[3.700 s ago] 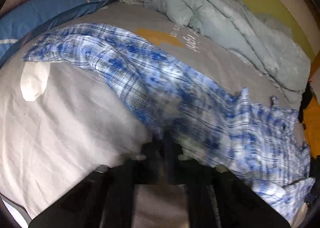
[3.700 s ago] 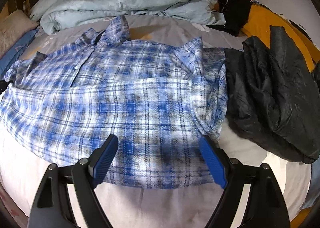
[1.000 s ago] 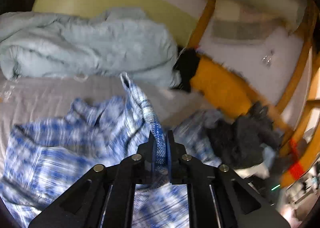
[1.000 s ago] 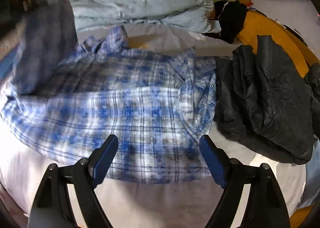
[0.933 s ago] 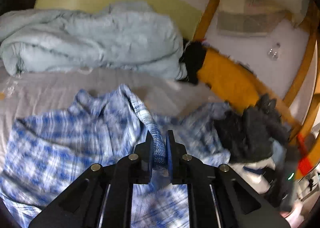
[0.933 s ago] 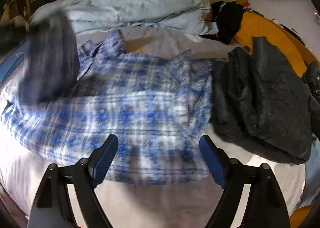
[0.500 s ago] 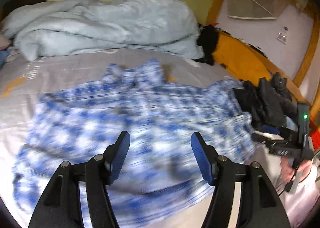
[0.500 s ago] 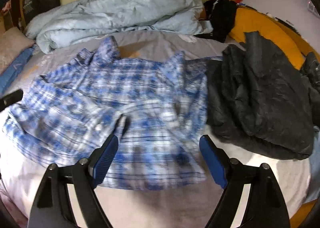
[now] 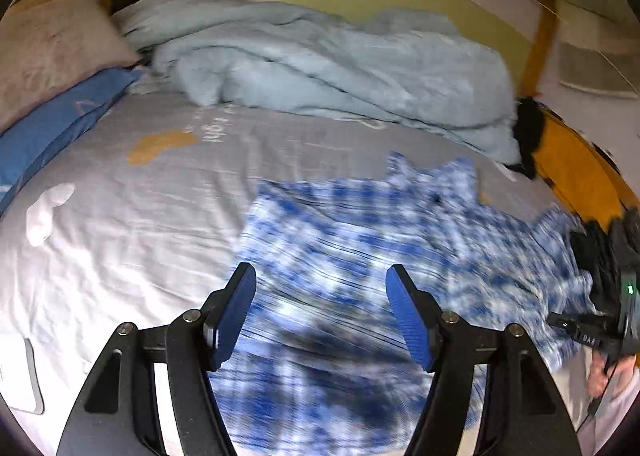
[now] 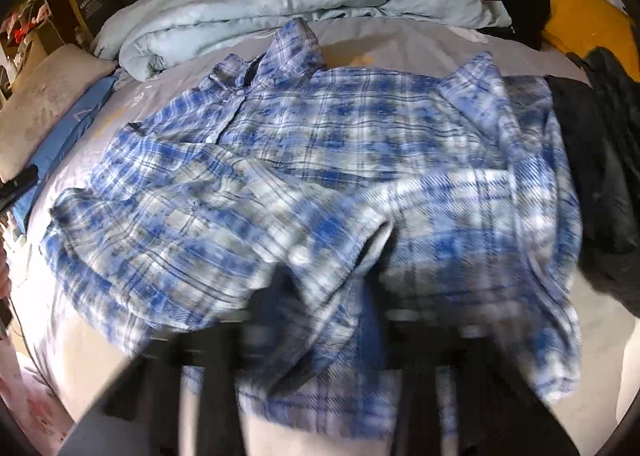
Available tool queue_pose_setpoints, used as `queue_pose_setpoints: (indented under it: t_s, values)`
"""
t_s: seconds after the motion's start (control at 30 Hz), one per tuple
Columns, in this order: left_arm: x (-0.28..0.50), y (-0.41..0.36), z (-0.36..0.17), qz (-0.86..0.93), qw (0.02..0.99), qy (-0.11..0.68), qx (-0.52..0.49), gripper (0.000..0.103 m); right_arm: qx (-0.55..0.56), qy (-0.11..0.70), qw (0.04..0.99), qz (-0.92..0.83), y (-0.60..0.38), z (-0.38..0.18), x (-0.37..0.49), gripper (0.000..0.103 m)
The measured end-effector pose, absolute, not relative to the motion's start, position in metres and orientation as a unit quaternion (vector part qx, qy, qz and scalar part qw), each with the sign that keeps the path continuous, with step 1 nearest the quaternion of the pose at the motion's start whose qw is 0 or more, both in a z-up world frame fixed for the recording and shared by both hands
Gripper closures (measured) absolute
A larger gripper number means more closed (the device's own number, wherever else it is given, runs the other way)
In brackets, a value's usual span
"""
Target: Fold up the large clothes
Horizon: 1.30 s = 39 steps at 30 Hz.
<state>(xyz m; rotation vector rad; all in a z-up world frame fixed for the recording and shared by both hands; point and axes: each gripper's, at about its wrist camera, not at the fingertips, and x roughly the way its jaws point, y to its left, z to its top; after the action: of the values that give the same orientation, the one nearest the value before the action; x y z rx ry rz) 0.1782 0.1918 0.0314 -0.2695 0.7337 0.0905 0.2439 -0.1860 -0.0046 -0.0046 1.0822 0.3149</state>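
The sleeve carried across a second ago has been released by the left tool (image 9: 321, 312), now spread above the plaid shirt (image 10: 320, 176) lying on the bed (image 9: 140, 216), while the right tool (image 10: 316, 340), just pressed together, appears pinched on its near hem for the next fold.

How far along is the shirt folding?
Early. Done: the plaid shirt lies on the bed with one sleeve folded across its front. In hand: the right gripper has closed at the hem; the left gripper hovers open. Left: the main folds.
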Motion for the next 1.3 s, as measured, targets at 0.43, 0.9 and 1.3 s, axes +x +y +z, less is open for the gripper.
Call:
queue_pose_setpoints:
  t_s: [0.43,0.9,1.3]
  values:
    - [0.197,0.219,0.001,0.075,0.902,0.398,-0.151,0.037,-0.080,0.177,0.969,0.156,-0.132,0.233,0.245,0.101]
    - [0.218,0.197,-0.037,0.087,0.885,0.446,-0.102,0.037,-0.071,0.488,0.870,0.011,-0.207,-0.006,0.376,0.101]
    - [0.203,0.193,-0.010,0.067,0.903,0.411,-0.105,0.037,-0.027,0.424,0.905,0.028,-0.235,0.048,0.354,0.101]
